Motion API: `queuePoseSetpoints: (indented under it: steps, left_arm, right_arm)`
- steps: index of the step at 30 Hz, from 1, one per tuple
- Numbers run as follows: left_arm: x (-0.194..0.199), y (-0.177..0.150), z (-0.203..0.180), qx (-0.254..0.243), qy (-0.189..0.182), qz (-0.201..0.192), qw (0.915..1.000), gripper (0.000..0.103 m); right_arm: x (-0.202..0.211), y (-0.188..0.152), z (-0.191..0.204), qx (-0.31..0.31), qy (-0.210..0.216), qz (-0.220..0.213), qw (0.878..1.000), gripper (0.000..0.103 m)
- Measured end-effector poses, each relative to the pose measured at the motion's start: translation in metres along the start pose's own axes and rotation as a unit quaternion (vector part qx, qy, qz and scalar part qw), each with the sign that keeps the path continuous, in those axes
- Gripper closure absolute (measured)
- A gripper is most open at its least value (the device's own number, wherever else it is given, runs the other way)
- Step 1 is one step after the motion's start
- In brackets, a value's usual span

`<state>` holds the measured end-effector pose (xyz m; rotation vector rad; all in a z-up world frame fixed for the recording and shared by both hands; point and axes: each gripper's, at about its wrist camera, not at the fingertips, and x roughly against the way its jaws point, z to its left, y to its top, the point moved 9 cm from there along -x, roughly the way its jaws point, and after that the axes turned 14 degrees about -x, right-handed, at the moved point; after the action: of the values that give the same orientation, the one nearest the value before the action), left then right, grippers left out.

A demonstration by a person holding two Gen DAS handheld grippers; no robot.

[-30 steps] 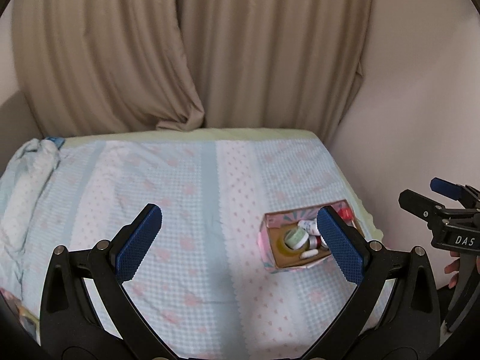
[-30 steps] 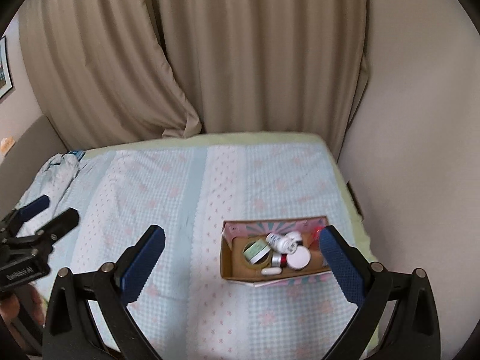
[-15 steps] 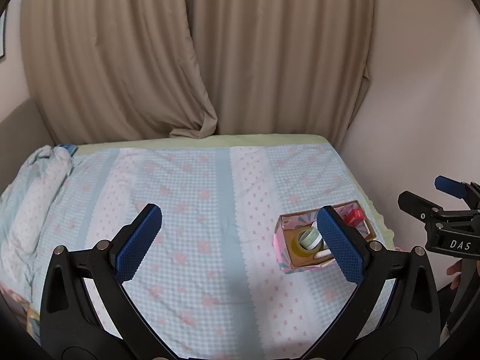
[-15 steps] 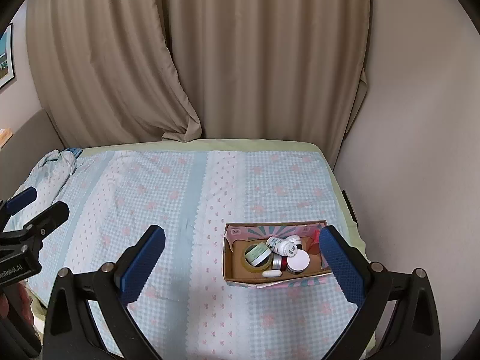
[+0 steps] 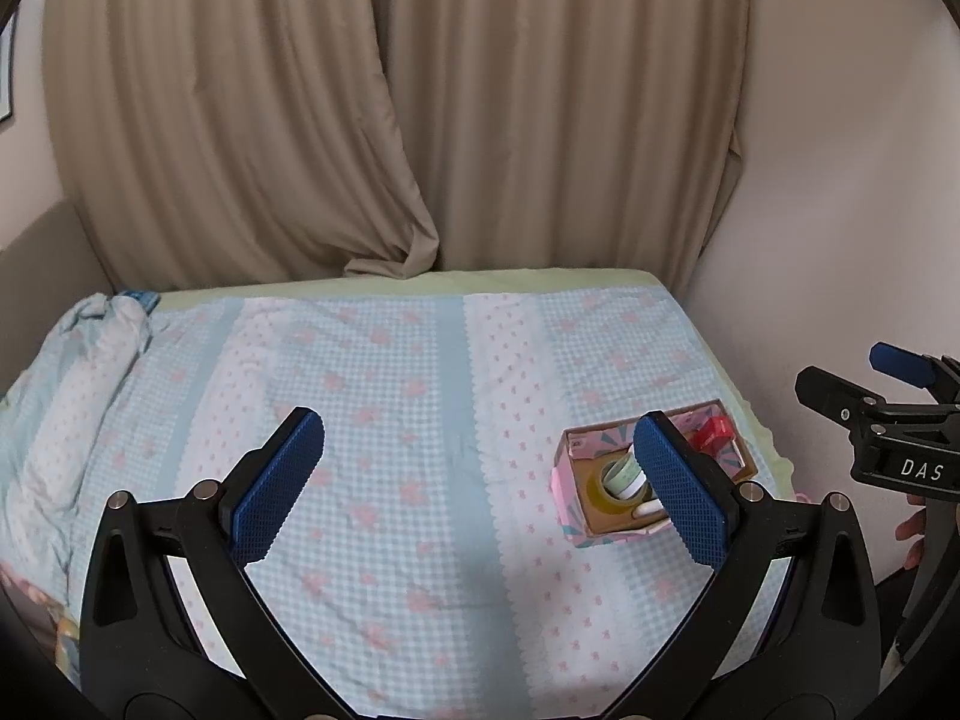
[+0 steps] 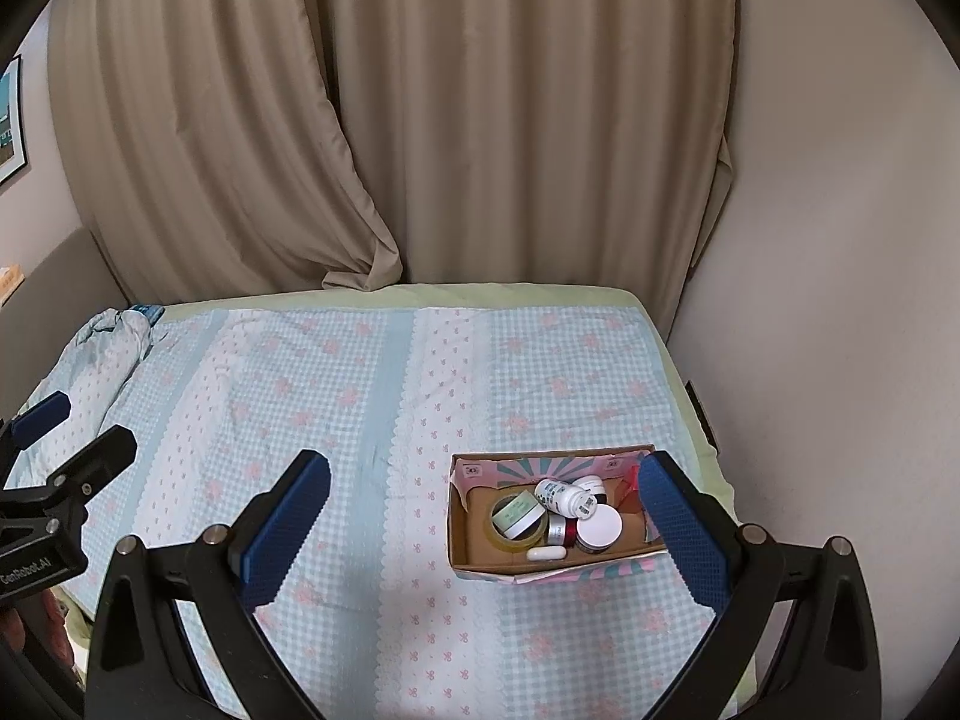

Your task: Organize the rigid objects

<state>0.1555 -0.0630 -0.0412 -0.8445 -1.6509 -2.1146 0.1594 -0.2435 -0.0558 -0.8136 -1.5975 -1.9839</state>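
Observation:
A small open cardboard box (image 6: 474,477) with pink and teal print stands on the bed at the right; it also shows in the left wrist view (image 5: 561,480). Inside lie a tape roll (image 6: 517,531), a white pill bottle (image 6: 564,497), a white-lidded jar (image 6: 598,528), a red-banded jar (image 6: 561,531) and a white capsule (image 6: 546,553). My left gripper (image 5: 477,486) is open and empty, held above the bed. My right gripper (image 6: 480,525) is open and empty, above and in front of the box.
The bed has a light blue checked sheet (image 6: 336,396) with pink patterns. A bunched blanket (image 5: 78,372) lies at the left edge. Beige curtains (image 6: 420,120) hang behind. A wall (image 6: 840,300) borders the bed's right side.
Both grippers have risen and drawn back from the bed, so the box looks smaller and farther. Both stay open and empty.

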Motion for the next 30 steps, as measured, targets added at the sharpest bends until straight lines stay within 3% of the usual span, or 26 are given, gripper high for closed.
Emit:
queuePoseSetpoints:
  steps: [30]
  left_arm:
    - [0.0085,0.0036,-0.0031,0.007,0.027,-0.005,0.9996,0.000]
  right_arm:
    - [0.0003,-0.0018,-0.0004,0.000,0.001,-0.005,1.000,0.001]
